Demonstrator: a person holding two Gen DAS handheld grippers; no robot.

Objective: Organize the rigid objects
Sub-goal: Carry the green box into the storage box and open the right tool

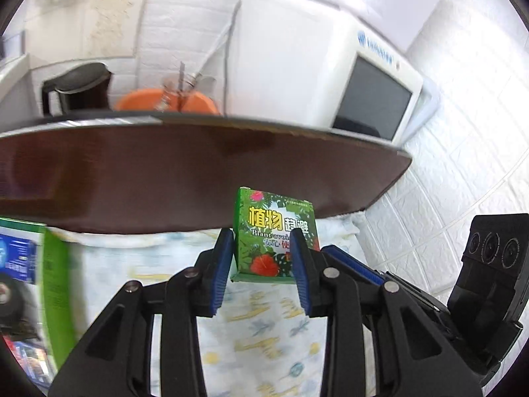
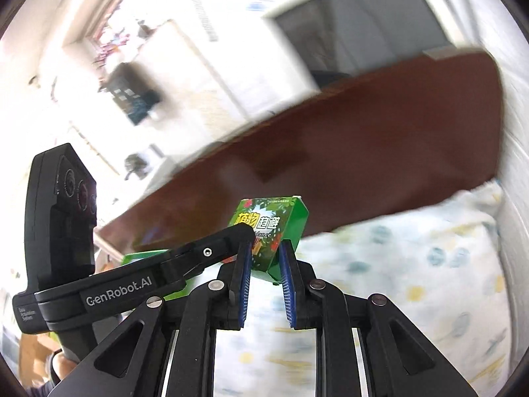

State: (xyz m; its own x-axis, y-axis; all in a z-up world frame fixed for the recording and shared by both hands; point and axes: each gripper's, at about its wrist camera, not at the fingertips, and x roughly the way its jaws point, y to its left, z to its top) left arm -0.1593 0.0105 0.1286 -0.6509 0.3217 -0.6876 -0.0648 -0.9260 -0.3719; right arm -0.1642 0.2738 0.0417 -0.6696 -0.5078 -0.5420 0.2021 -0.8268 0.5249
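A small green box printed with leaves, red flowers and yellow characters hangs in the air above a patterned cloth. My left gripper is shut on it, a blue pad against each side. In the right wrist view the same green box sits tilted between the pads of my right gripper, which is shut on it too. A blue-padded finger of the right gripper reaches the box from the right. One black finger of the left gripper comes in from the left.
A dark brown board spans the view just behind the box. On it stand a white appliance with a grey screen, an orange bowl and a dark jug. The pale patterned cloth lies below. A larger green carton is at left, a white tiled wall at right.
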